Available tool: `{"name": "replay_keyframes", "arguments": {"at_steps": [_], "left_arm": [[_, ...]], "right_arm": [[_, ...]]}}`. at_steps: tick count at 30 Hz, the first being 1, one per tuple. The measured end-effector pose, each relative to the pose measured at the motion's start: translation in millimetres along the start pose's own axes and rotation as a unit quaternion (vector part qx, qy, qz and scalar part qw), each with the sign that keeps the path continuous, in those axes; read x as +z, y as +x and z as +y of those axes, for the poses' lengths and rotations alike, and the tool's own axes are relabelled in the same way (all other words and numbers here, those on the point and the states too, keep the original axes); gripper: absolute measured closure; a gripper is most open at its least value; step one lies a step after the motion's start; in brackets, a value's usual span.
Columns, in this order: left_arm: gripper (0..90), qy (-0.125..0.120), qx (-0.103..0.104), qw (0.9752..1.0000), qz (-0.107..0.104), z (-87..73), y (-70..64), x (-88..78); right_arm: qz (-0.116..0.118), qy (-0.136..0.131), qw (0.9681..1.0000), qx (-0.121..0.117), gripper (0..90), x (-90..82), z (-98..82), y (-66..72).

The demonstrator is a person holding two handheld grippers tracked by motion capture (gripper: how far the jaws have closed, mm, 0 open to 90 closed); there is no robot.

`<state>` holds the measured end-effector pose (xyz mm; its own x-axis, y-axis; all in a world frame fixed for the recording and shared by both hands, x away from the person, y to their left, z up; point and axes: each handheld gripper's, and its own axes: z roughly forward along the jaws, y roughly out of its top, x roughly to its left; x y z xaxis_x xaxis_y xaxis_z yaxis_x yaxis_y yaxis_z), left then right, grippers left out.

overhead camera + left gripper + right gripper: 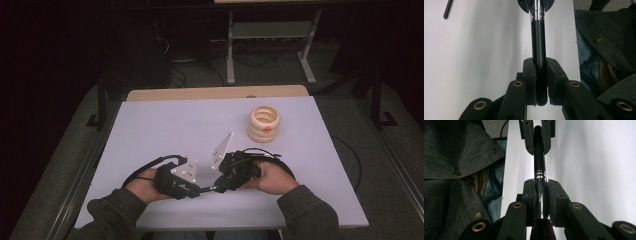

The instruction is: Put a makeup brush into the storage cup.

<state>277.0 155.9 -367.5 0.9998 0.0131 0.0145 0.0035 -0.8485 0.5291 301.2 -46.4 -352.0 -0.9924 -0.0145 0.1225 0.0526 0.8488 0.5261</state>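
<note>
White table (165, 125), left gripper (540, 82) clamping brush (538, 50) handle, right gripper (541, 200) clamping ferrule (bristles cut off)

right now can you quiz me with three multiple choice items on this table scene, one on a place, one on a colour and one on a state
1. Where does the ringed holder stand?
A. far right part of the table
B. near left corner
C. between the hands

2. What colour is the brush handle?
A. white
B. black
C. red

3. How is the makeup brush held?
A. lying loose on the table
B. by one hand-held gripper
C. by both, one at each end

Answers:
1 A, the high view shows it beyond the right hand-held gripper.
2 B, black shaft below a silver ferrule.
3 C, the left hand-held gripper clamps the handle end and the right clamps the ferrule by the bristles.
</note>
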Motion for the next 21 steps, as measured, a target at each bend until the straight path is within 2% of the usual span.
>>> {"name": "replay_keyframes", "arguments": {"at_steps": [1,3,5,6,7,12,17,20,21], "left_arm": [[79.0,-0.012,-0.007,0.9999,0.006,-1.5,0.6,-3.0],[79.3,-0.020,-0.014,0.9997,0.009,-3.2,0.5,-6.2],[79.3,-0.028,-0.019,0.9993,0.015,-5.3,0.3,-7.8],[79.3,-0.029,-0.020,0.9993,0.016,-6.5,0.8,-8.3],[79.3,-0.033,-0.026,0.9989,0.020,-8.0,0.8,-8.1],[79.3,-0.060,-0.054,0.9962,0.032,-15.7,5.4,-9.8],[79.4,-0.083,-0.064,0.9936,0.042,-17.1,7.5,-14.6],[79.4,-0.092,-0.070,0.9924,0.042,-16.7,8.1,-16.2],[79.3,-0.100,-0.073,0.9913,0.043,-16.1,8.4,-16.4]], "right_arm": [[0.001,-0.014,0.9998,0.016,74.3,-2.8,-1.5,-1.1],[-0.013,-0.040,0.9987,0.030,61.7,-7.0,-4.7,-3.6],[-0.014,-0.070,0.9961,0.051,58.1,-12.4,-10.3,-6.2],[-0.020,-0.087,0.9945,0.054,52.5,-15.1,-13.9,-7.2],[-0.024,-0.099,0.9926,0.067,50.7,-17.9,-17.3,-7.6],[-0.032,-0.156,0.9811,0.110,46.0,-25.1,-36.6,-8.8],[-0.030,-0.182,0.9716,0.148,44.1,-24.4,-48.7,-12.8],[-0.025,-0.188,0.9700,0.152,44.9,-22.1,-48.5,-12.7],[-0.025,-0.191,0.9693,0.152,46.1,-20.7,-47.6,-13.4]]}}
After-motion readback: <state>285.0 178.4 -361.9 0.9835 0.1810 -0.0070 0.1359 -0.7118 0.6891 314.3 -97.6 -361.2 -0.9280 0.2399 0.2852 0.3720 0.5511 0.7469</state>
